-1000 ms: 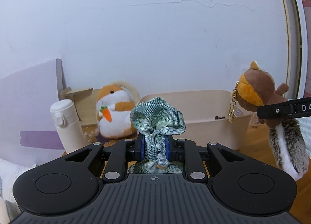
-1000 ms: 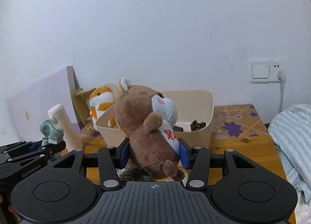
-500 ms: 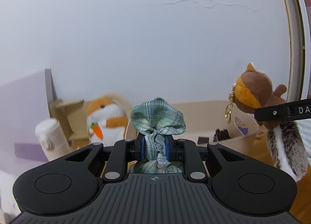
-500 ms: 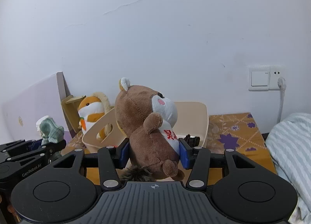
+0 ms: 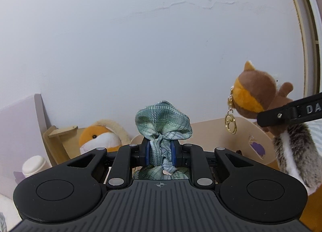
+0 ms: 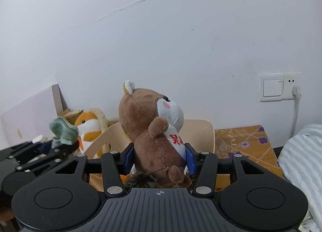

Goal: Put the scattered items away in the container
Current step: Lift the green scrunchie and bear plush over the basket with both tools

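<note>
My left gripper [image 5: 160, 154] is shut on a bunched green patterned cloth [image 5: 163, 125], held up in the air in front of the beige container [image 5: 213, 133]. My right gripper [image 6: 159, 158] is shut on a brown squirrel plush [image 6: 149, 119] with a white belly, red lettering and a fuzzy tail. The beige container [image 6: 203, 135] sits just behind that plush. In the left wrist view the same squirrel plush [image 5: 257, 95] hangs at the right with a gold key clasp [image 5: 230, 120]. In the right wrist view the green cloth [image 6: 64, 129] shows at the left.
An orange and white hamster plush [image 5: 98, 137] sits left of the container beside a wooden stand [image 5: 56, 139] and a white bottle [image 5: 35, 164]. A purple board [image 5: 18, 129] leans on the wall. A striped blanket [image 6: 301, 155] lies right, near a wall socket [image 6: 279, 87].
Both grippers have moved closer to the container with their loads still held. The hamster plush and bottle have slid left and lower in the left wrist view.
</note>
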Available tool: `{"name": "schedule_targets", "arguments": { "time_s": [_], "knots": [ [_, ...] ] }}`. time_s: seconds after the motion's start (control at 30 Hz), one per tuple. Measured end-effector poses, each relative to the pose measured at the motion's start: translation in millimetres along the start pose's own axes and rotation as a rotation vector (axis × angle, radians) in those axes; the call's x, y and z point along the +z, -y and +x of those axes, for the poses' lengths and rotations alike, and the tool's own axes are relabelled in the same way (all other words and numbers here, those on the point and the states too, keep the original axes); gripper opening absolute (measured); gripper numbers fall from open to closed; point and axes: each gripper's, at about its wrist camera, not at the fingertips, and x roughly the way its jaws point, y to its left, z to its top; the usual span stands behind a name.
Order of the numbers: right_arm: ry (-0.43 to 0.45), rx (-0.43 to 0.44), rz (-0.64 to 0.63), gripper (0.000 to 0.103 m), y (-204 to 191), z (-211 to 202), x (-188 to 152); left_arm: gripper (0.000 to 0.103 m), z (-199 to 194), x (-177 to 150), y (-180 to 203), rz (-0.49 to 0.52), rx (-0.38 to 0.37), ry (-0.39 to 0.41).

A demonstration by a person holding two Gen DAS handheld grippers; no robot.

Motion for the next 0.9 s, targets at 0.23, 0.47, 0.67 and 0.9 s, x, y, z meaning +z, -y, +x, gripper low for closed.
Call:
{"name": "schedule_targets", "arguments": {
  "time_s": [0.23,0.47,0.67,0.9],
  "knots": [
    [0.017,-0.06,0.01,0.047,5,22,5,0.019,31,8,2,-0.023,0.015,-0.016],
    [-0.006,-0.089,0.042,0.047,21,46,8,0.019,61,8,5,-0.039,-0.041,-0.085],
    [-0.073,-0.065,0.081,0.047,30,76,10,0.02,88,3,9,-0.054,-0.043,-0.146],
    [-0.131,-0.073,0.105,0.047,27,105,7,0.02,111,-9,16,-0.023,-0.013,-0.197]
  ]
}}
